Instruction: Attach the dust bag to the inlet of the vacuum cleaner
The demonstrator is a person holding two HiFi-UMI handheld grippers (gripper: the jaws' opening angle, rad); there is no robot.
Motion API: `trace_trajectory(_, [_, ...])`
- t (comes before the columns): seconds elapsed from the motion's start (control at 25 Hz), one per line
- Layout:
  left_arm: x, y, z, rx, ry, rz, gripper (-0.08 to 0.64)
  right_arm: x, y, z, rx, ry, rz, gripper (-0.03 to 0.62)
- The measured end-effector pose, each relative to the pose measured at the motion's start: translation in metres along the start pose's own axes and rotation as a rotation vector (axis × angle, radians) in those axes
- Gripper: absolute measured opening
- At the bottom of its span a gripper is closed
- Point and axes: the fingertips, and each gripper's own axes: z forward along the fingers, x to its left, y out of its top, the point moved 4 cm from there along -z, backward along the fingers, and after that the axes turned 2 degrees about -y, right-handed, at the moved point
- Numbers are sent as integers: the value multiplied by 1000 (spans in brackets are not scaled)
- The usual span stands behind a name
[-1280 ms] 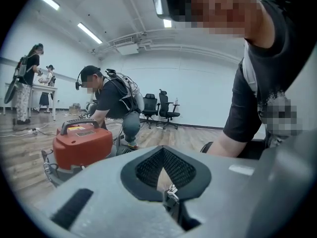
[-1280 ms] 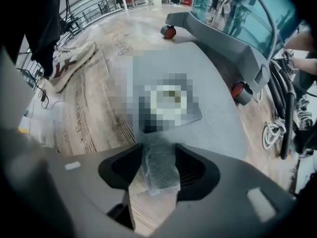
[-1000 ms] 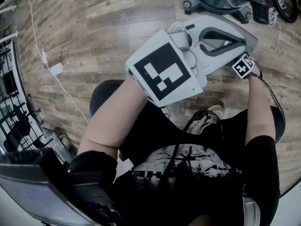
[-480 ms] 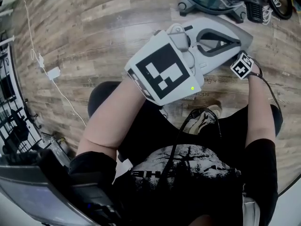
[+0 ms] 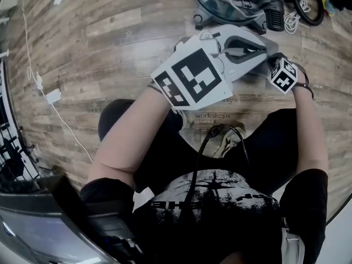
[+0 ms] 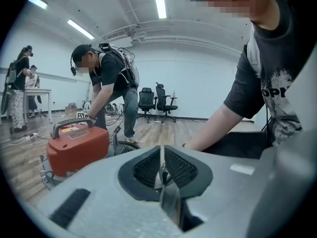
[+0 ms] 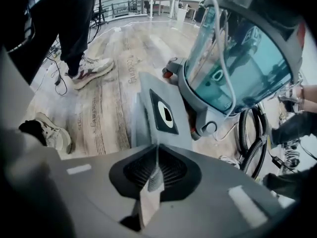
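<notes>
You're in a big open lab hall: wood-plank floor (image 5: 110, 48), ceiling strip lights (image 6: 159, 1), office chairs (image 6: 157, 100), another person (image 6: 106, 78) wearing headset and backpack.

The word "workshops" stands on the brown paper bag (image 5: 212, 116), with a smaller line under it that looks like "activities". The white letters on the person's black shirt (image 6: 275, 91) are cut off and cannot be read.

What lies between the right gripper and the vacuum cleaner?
The dust bag, just clamped by the right gripper, beside the vacuum cleaner; right gripper view.
</notes>
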Motion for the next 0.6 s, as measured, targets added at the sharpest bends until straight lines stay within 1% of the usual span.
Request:
trace_trajectory(0.04, [1,1,2,6,0,1,59,-5,2,-9,-16,-1,5,18])
trace_trajectory(0.08, [1,1,3,16,-1,3,87,-10,5,-19,-35,-2,10,18])
trace_trajectory(0.12, [1,0,4,33,-1,7,93,-14,9,-30,-56,-1,17,18])
trace_trajectory(0.24, [0,-14,10,118,-6,30,152,-25,21,-62,-121,16,47,18])
trace_trajectory(0.44, [-1,-43,17,252,-6,72,187,-32,42,-115,-203,27,64,18])
trace_trajectory(0.6, [-3,-71,23,376,-11,139,195,-26,58,-159,-272,57,86,17])
